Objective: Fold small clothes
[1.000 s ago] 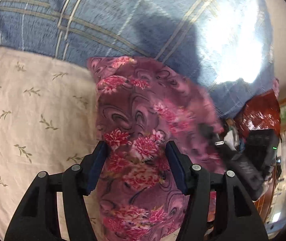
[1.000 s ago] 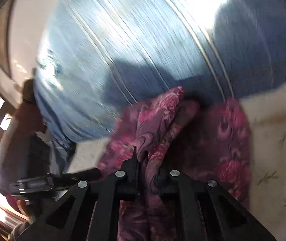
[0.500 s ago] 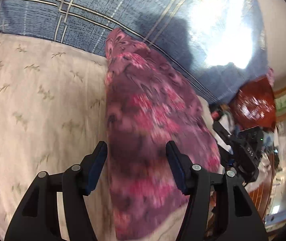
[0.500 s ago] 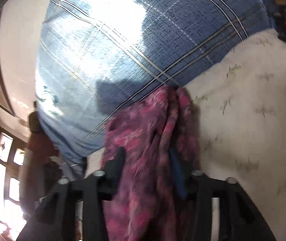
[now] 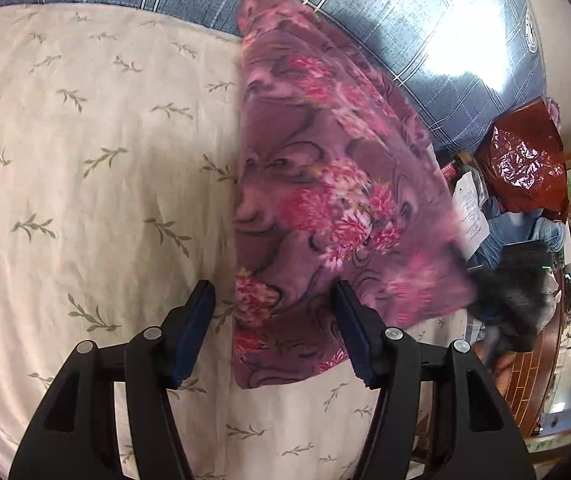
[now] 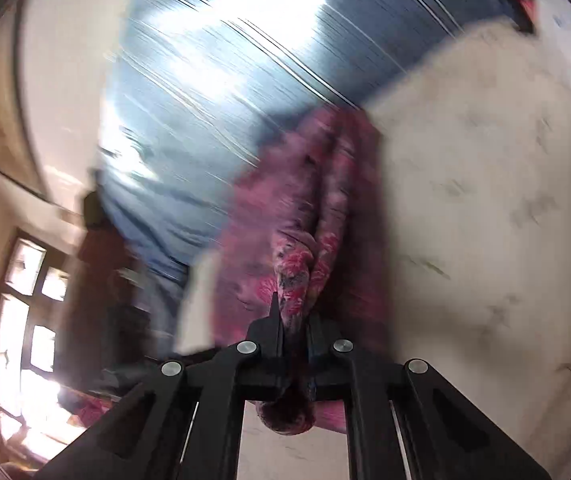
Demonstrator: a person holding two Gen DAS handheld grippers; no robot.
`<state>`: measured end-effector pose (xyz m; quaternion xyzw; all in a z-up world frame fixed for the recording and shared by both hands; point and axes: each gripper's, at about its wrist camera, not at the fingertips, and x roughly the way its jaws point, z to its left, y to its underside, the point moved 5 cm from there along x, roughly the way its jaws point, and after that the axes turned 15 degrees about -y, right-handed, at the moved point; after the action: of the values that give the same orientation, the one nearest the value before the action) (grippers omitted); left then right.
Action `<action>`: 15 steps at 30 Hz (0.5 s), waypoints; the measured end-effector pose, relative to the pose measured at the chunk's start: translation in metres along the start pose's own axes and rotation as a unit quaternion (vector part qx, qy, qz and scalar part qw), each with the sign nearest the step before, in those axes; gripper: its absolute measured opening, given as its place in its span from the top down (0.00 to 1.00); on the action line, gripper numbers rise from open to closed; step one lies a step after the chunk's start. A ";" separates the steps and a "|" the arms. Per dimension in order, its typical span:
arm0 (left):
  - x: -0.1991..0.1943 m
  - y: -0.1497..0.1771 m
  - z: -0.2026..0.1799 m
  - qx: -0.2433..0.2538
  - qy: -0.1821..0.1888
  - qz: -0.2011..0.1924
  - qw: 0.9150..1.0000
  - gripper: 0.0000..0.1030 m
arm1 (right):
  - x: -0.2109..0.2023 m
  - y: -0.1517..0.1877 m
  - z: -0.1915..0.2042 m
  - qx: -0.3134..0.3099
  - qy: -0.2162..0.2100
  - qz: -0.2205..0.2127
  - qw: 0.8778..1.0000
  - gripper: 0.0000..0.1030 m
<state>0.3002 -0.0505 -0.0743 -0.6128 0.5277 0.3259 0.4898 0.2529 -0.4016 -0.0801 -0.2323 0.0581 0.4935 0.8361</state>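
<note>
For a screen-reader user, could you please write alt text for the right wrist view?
The right gripper is closing on a bunched fold of purple floral cloth, which trails away from it across a cream leaf-print sheet. Beyond lies a blue plaid blanket; the picture is motion-blurred, with a window at the left.

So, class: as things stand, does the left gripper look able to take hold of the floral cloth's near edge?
Probably yes. The left gripper stands open astride the floral cloth, nothing lies between its pads and the fabric, and the right gripper is closing on another bunch of it.
</note>
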 end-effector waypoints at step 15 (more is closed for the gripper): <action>-0.023 -0.034 -0.039 0.077 -0.031 -0.084 0.993 0.42 | 0.049 -0.055 0.056 -0.141 0.051 -0.036 0.988 0.73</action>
<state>0.3234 -0.0809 -0.0326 -0.6048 0.4820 0.2607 0.5778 0.3170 -0.3596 -0.0288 -0.3746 0.0224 0.4541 0.8081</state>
